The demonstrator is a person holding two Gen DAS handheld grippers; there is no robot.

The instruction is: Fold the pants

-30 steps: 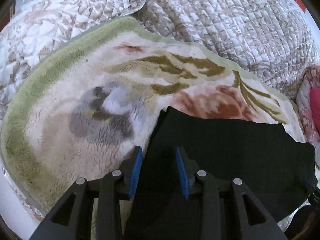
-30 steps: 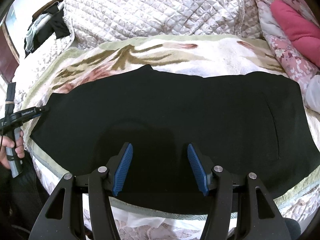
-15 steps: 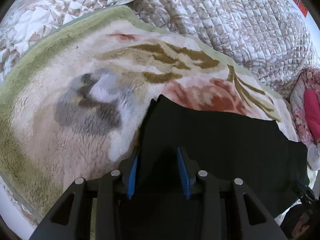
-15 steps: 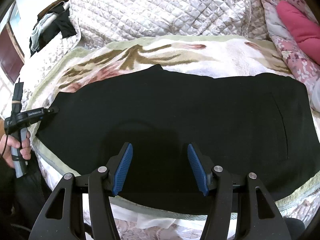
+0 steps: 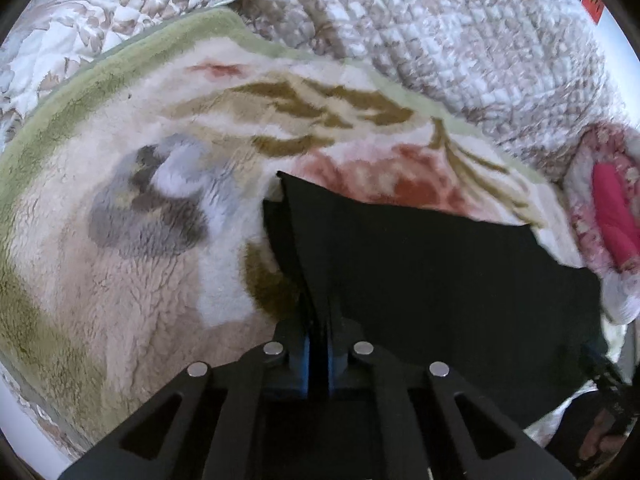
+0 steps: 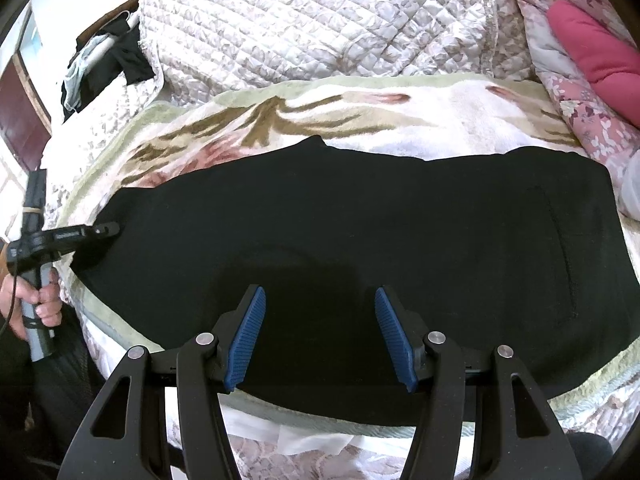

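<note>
Pants (image 6: 360, 224): black, laid flat and lengthwise across the blanket (image 6: 440, 120), apparently already doubled leg on leg; a stitched pocket outline shows toward the right end. Judged soft, limp and light, with a matt knit that should not slip in rubber pads. It will drape and sag from any single hold, so it is best taken at corners or hem edges, both layers together.

Left gripper (image 5: 318, 356): fingers together, clamped on the left end of the pants; cloth rises in a tented ridge from the pads, the corner lifted off the blanket.

Right gripper (image 6: 320, 336): blue pads apart, holding nothing, poised over the near edge at mid-length.

Blanket: plush, floral, green-bordered; its high pile may drag on cloth pulled across it, so lifting is likely better than sliding.

Edges: near edge of the pants lies close to the blanket's front border and the drop of the bed.

Open room: bare blanket beyond the far edge and left of the clamped end. Quilt (image 6: 320, 20) heaped behind; pink pillow (image 6: 596, 64) at far right.
</note>
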